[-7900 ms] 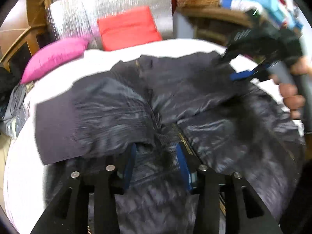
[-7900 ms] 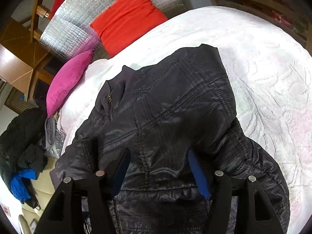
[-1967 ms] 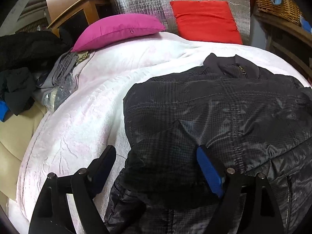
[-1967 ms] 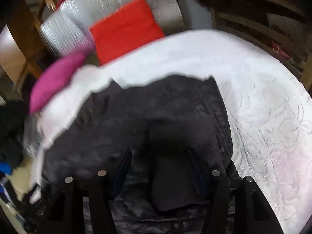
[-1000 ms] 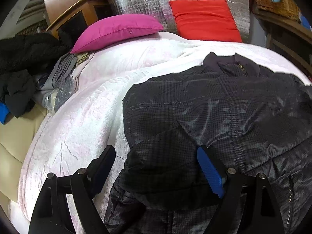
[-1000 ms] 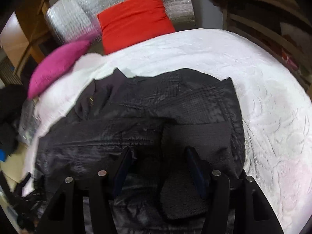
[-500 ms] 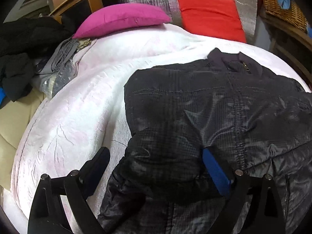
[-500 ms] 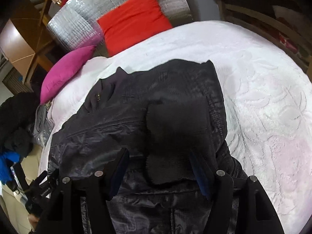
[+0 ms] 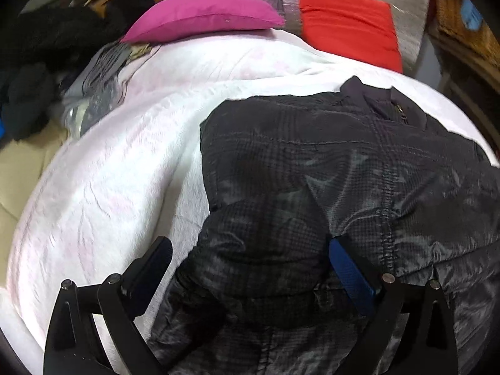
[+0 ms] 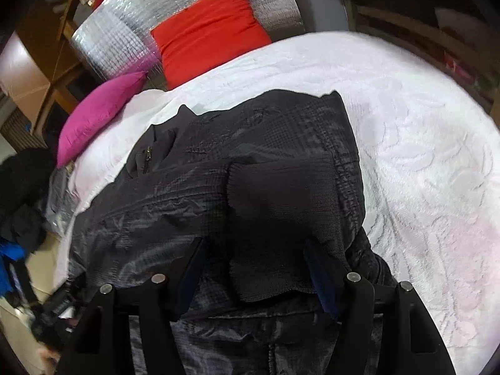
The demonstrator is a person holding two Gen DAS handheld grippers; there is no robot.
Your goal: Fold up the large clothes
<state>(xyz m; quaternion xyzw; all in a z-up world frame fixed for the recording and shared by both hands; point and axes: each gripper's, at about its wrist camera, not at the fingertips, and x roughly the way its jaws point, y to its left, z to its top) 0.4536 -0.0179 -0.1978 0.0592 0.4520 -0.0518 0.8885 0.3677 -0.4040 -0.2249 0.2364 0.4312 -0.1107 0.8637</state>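
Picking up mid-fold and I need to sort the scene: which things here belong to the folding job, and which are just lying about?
Part of the job:
- dark jacket, sleeves folded in, knit cuff on top
- left gripper, open
- right gripper, open
- white bedspread under it

Lying about:
- pink cushion
- red cushion
- dark clothes pile

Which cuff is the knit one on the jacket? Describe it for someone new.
Start at the white bedspread and the dark jacket spread on it. On the jacket's right half, a sleeve is folded across the body, and its end is the knit cuff, lying between the fingers of the right gripper. It is matte, ribbed fabric, whereas the jacket around it is shiny and checked.
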